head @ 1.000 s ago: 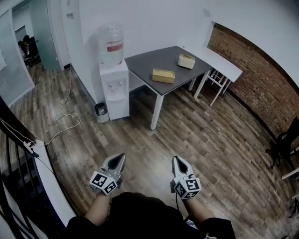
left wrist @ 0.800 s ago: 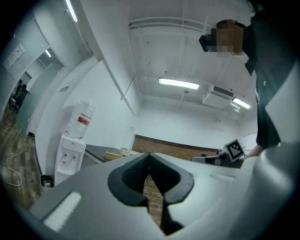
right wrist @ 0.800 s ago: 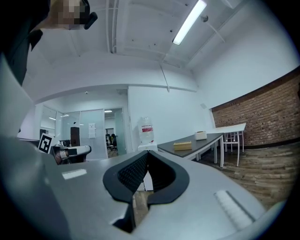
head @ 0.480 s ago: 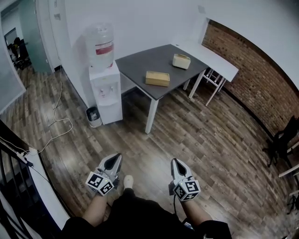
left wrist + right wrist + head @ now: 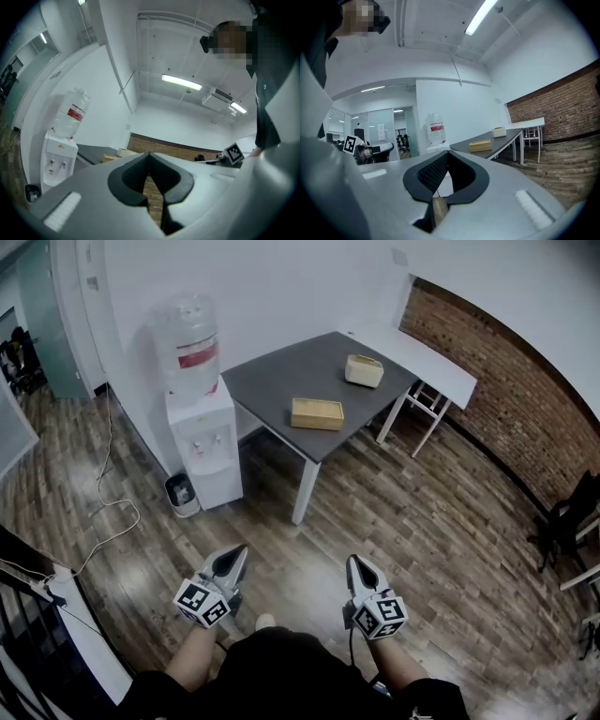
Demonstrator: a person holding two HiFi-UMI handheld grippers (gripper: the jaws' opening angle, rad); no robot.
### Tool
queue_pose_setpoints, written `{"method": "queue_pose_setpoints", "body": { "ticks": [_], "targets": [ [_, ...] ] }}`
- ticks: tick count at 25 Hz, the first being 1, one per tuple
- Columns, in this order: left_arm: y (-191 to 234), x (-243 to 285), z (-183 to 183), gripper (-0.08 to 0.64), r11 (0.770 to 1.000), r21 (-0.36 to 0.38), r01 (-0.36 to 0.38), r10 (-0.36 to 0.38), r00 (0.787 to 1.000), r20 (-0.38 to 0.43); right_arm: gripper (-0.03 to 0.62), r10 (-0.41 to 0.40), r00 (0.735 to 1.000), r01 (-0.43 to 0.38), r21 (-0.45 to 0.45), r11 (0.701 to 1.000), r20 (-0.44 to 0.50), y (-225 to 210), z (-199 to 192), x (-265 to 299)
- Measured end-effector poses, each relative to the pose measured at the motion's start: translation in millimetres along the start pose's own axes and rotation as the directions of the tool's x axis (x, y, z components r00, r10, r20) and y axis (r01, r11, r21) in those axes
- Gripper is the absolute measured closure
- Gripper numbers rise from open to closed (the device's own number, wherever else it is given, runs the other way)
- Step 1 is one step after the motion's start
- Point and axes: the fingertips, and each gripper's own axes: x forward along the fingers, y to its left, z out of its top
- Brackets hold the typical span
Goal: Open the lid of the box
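Observation:
A flat tan wooden box lies with its lid down on the dark grey table; it also shows small in the right gripper view as the wooden box and faintly in the left gripper view as the wooden box. A smaller cream box sits further back on the same table. My left gripper and right gripper hang low near my body, far from the table, both shut and empty.
A white water dispenser with its bottle stands left of the table, a small bin beside it. A white desk runs along the brick wall. A cable trails over the wood floor. A dark chair stands at right.
The view has moved nearer the table, so the dispenser and table have slid down and left in the picture. Both grippers hold the same shut pose in front of me.

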Motion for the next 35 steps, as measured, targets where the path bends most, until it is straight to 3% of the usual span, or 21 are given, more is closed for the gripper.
{"method": "queue_pose_setpoints", "body": {
  "ticks": [5, 11, 19, 27, 35],
  "targets": [
    [28, 16, 11, 0.560, 0.999, 0.002, 0.040, -0.040, 0.999, 0.021, 0.589, -0.044, 0.999, 0.044, 0.005, 0.999, -0.017, -2, 2, 29],
    [58, 34, 8, 0.560, 0.998, 0.012, 0.055, -0.055, 0.998, -0.009, 0.589, -0.077, 0.996, 0.076, -0.011, 0.997, -0.036, -5, 2, 50],
    [71, 59, -7, 0.560, 0.998, -0.035, 0.053, -0.055, 0.998, -0.035, 0.589, -0.114, 0.988, 0.115, -0.004, 0.993, -0.104, -28, -15, 60],
    [91, 98, -11, 0.560, 1.000, -0.006, 0.018, -0.018, 0.999, -0.042, 0.589, -0.045, 0.995, 0.045, -0.006, 0.999, -0.090, -63, 1, 118],
    [108, 171, -1, 0.561, 0.998, 0.052, -0.030, 0.032, 0.999, -0.025, 0.589, 0.019, 0.998, -0.019, -0.001, 1.000, -0.061, -123, 26, 174]
  ]
}}
